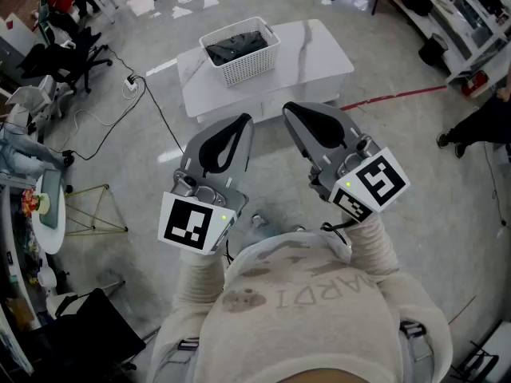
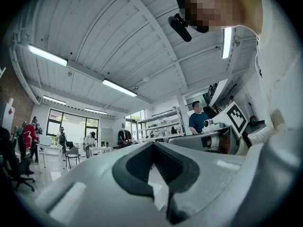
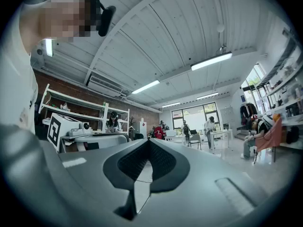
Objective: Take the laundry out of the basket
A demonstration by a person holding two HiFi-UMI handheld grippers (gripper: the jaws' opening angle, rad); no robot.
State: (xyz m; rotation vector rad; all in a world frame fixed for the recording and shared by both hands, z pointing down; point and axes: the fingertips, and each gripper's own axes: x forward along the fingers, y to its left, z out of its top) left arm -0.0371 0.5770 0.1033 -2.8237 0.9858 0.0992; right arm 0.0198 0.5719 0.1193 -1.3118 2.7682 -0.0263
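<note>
Cream sweater (image 1: pixel 303 309) at bottom of head view, directly behind both tools. Left gripper (image 1: pixel 242 120) and right gripper (image 1: pixel 289 108) held side by side, near each other but apart, tips pointing forward toward white table (image 1: pixel 319 54). Marker cubes at the rear ends, left (image 1: pixel 194 223) and right (image 1: pixel 371 183).

Left gripper view: jaws closed tip to tip, nothing between them. Right gripper view: likewise closed, empty.

White basket (image 1: pixel 249 69) standing on table ahead of the tips, well apart from both grippers, slightly more in line with the left one. Dark laundry (image 1: pixel 237 46) lying inside basket, below the rim, untouched.

Black cable (image 1: pixel 160 110) across floor, left of left gripper. Red line (image 1: pixel 395 96) on floor, ahead and right of right gripper.
</note>
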